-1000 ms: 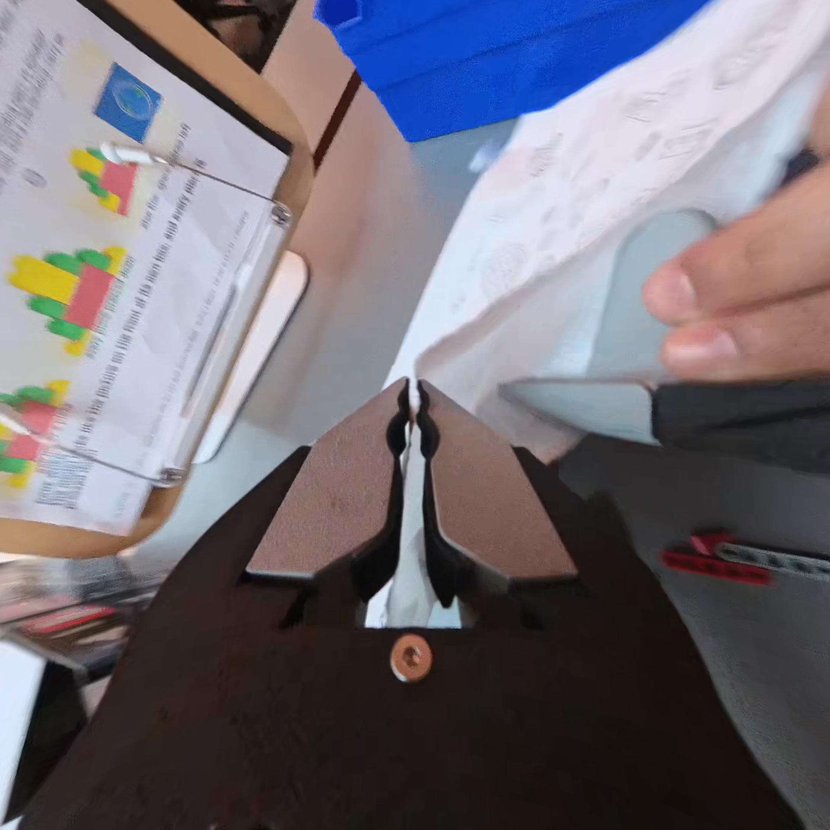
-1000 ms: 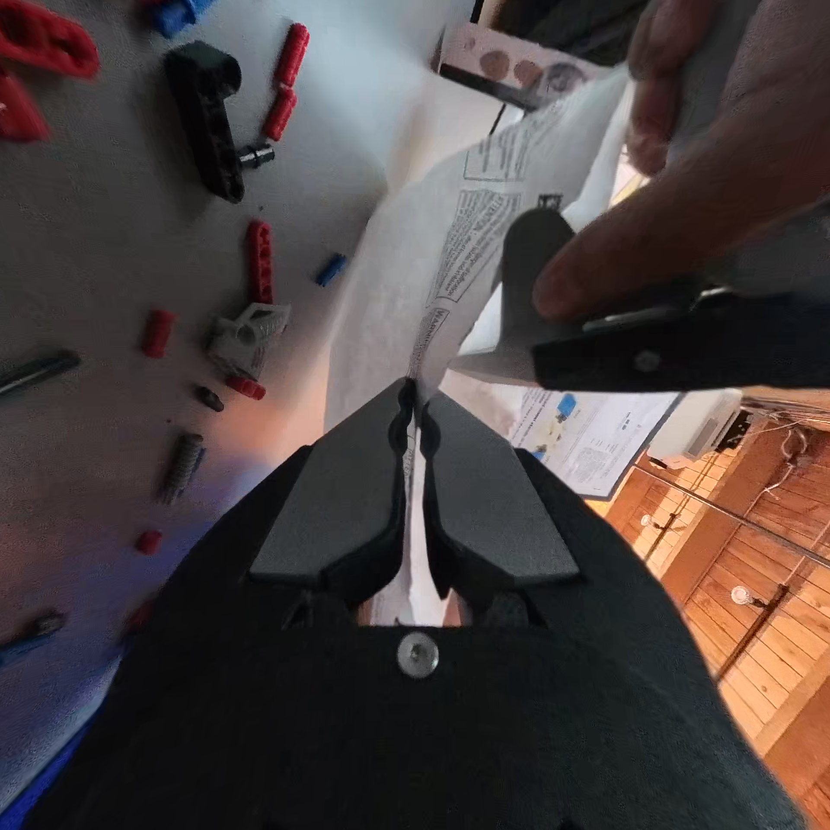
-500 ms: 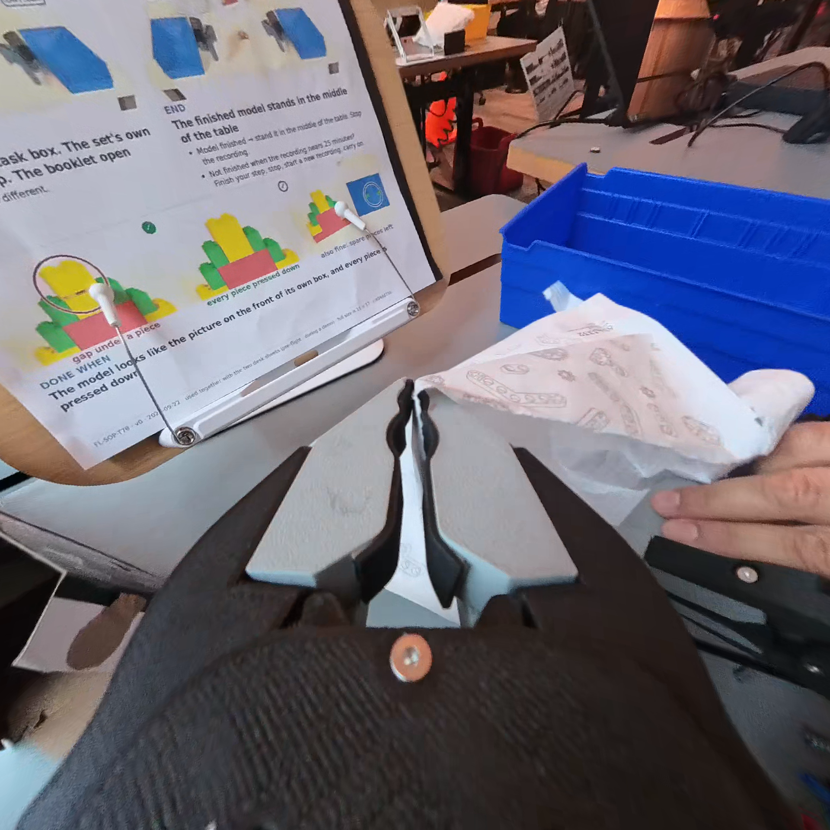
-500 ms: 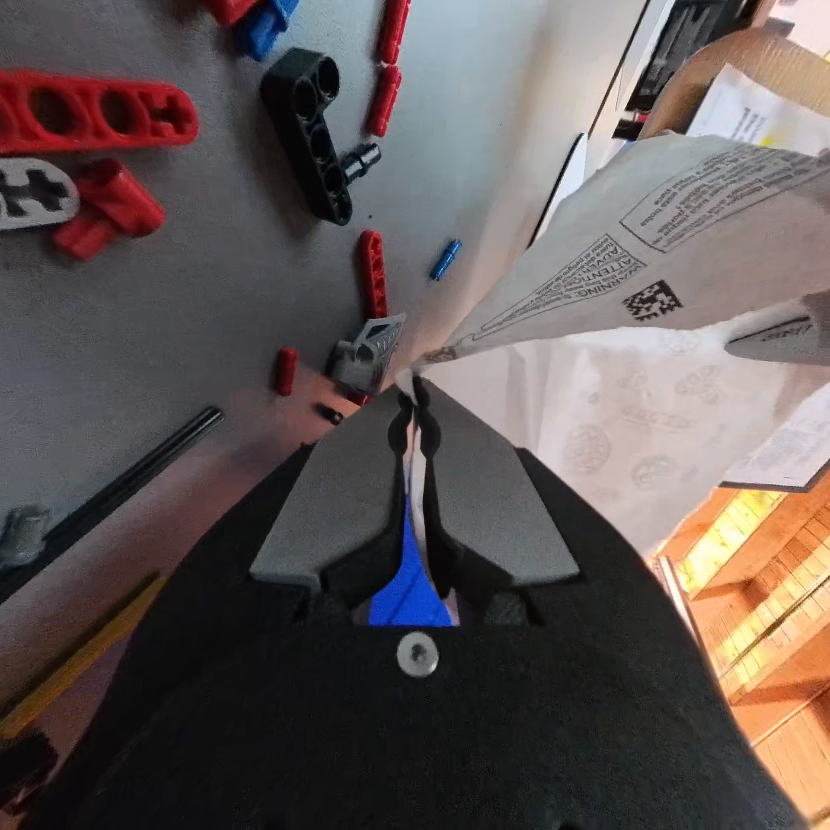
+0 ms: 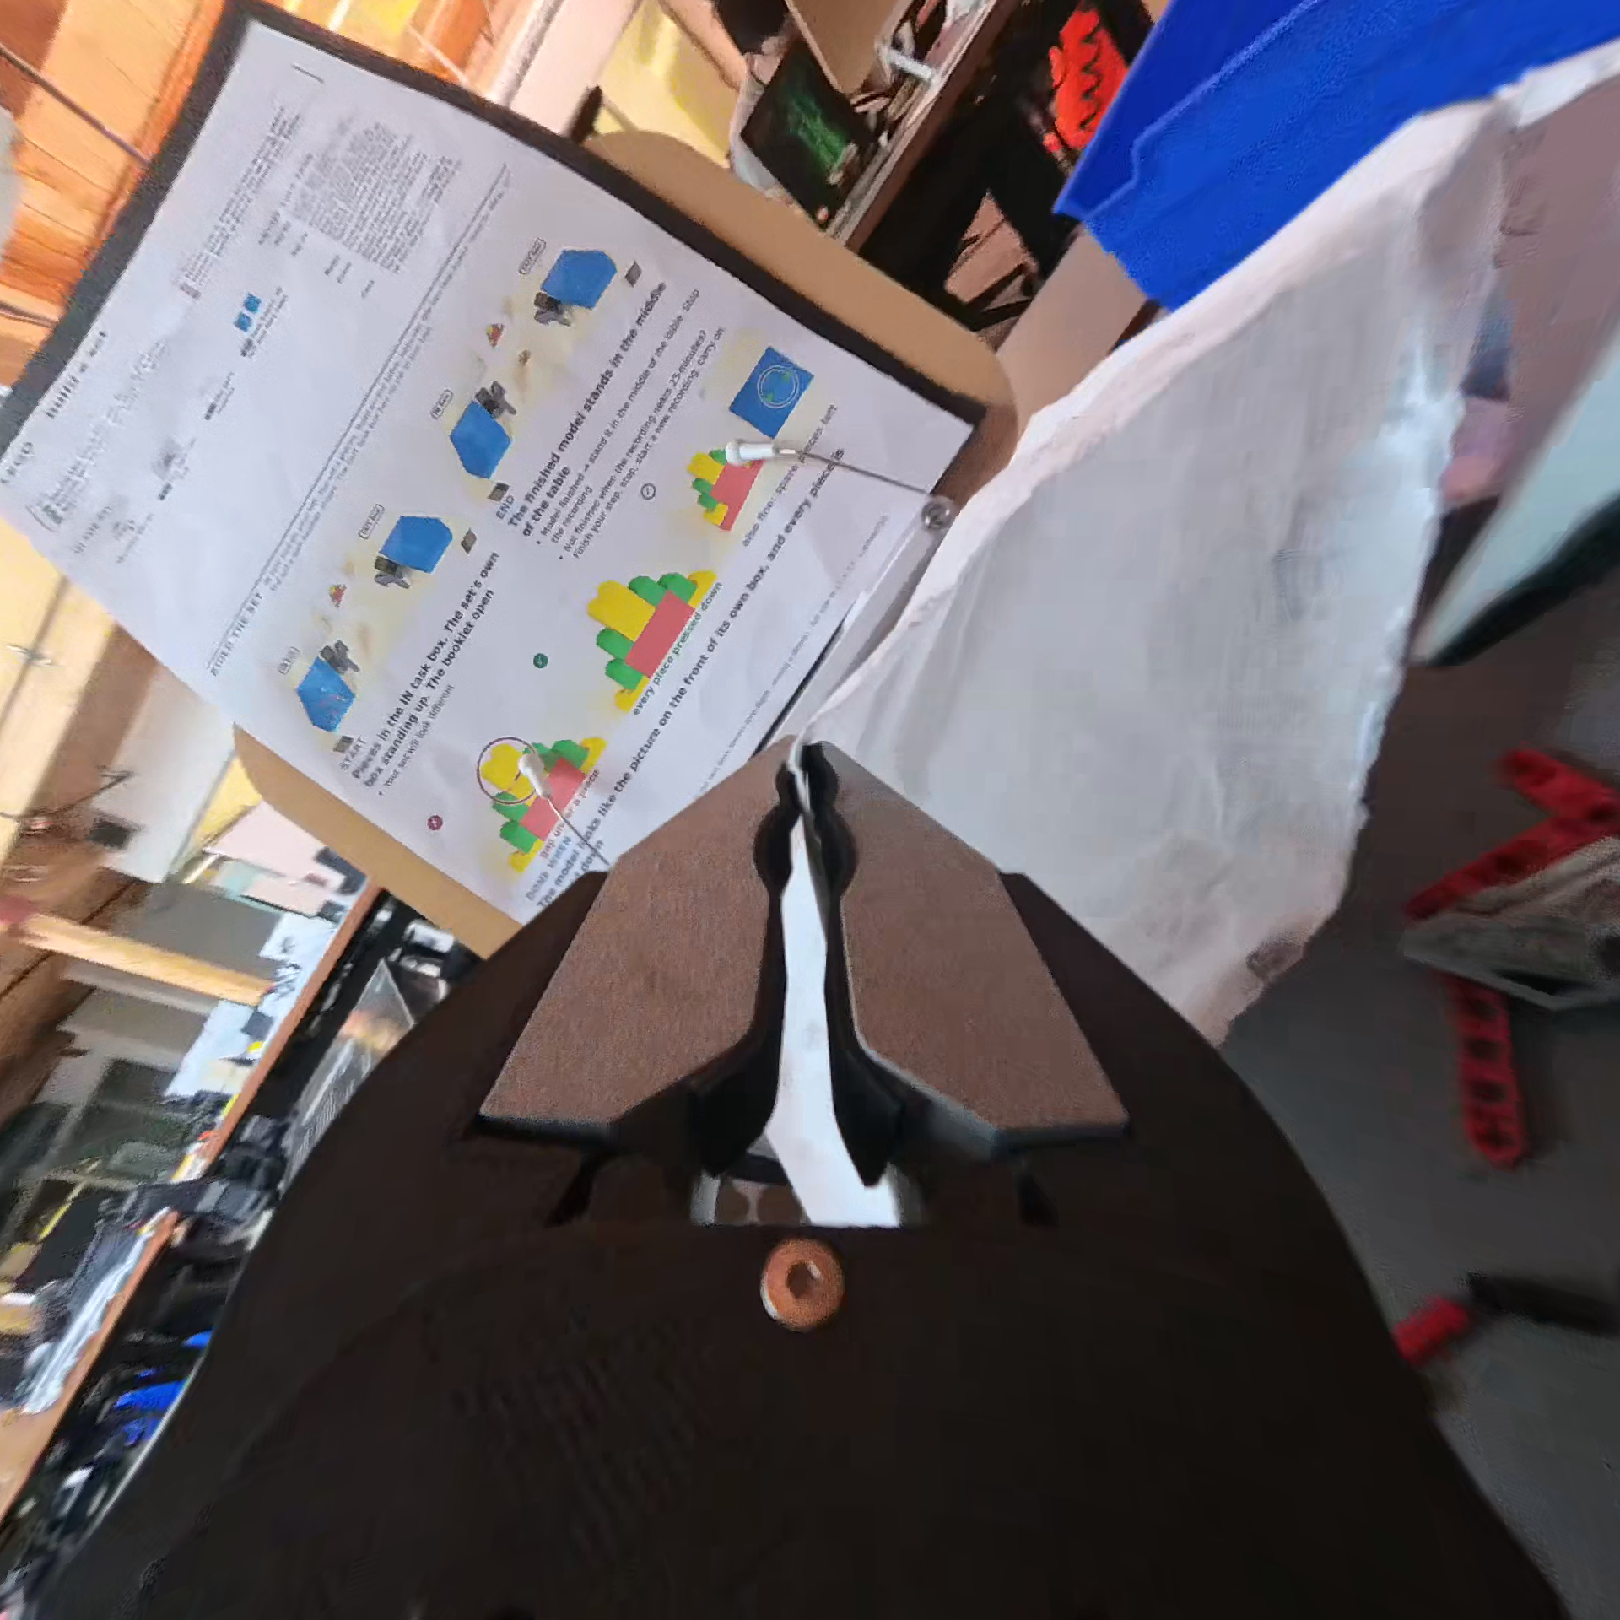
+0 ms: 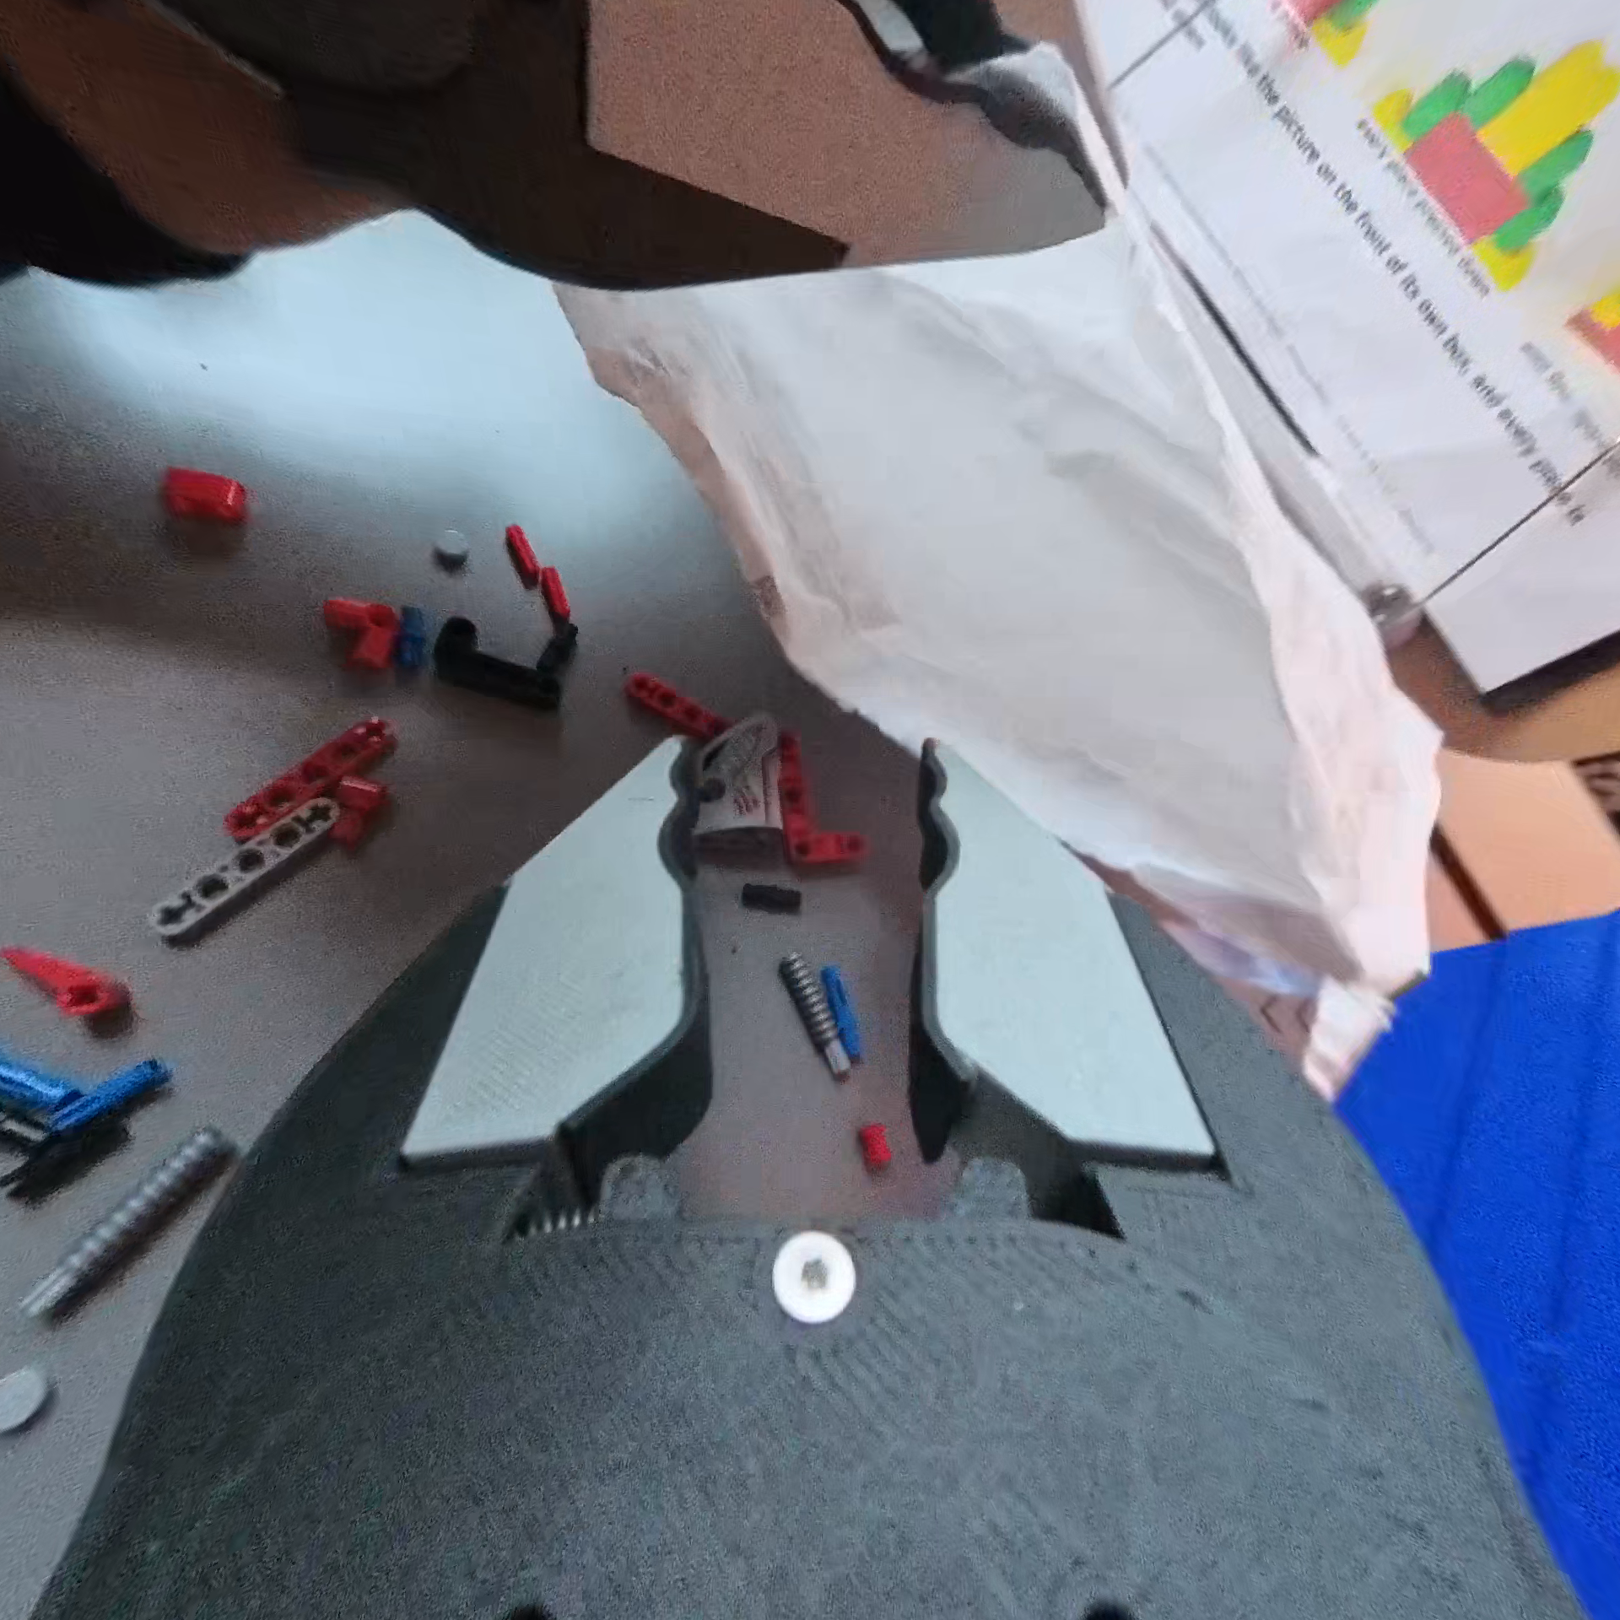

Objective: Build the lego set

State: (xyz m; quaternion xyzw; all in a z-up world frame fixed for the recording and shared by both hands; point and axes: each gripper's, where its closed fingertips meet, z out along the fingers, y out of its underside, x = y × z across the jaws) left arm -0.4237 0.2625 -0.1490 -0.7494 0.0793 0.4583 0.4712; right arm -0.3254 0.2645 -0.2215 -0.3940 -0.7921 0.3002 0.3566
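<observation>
Pinching crumpled white bag (image 5: 1166,614) (left jaws); right parted

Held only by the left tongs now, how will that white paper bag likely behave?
The crumpled white paper bag probably stays floppy, since it sags from the left tongs. It looks light and apparently empty. Being thin, it may tear if yanked.

1. One white paper bag (image 6: 1052,543).
2. One blue bin (image 5: 1297,149).
3. One printed instruction sheet (image 5: 491,456) on its stand.
4. Two grippers.
5. Two grey round discs (image 6: 451,550) on the table.
</observation>
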